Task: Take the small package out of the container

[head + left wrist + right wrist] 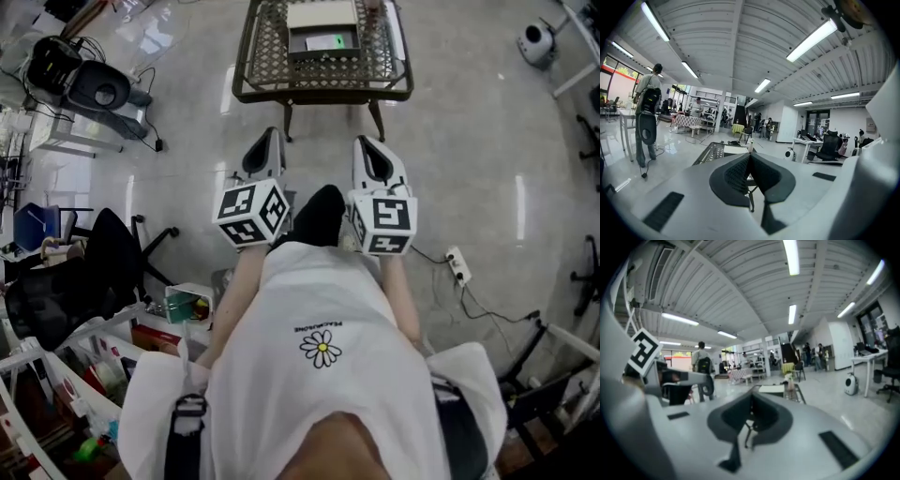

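Observation:
A dark wicker table point(264, 49) stands ahead of me on the floor. On it sits a dark container point(323, 52) with a small pale-green package point(326, 41) inside, and a pale box point(322, 16) lies behind it. My left gripper point(266, 141) and right gripper point(369, 143) hang side by side short of the table's near edge, both pointing at it. In the left gripper view the left gripper point(750, 157) has its jaws meeting with nothing between them. In the right gripper view the right gripper point(752, 395) is likewise shut and empty, with the table point(774, 390) beyond it.
A black machine with cables point(92, 86) sits on the floor at the far left. An office chair point(98, 255) and cluttered shelves point(75, 366) are at my left. A power strip point(457, 265) lies on the floor to the right. A person point(647, 117) walks in the distance.

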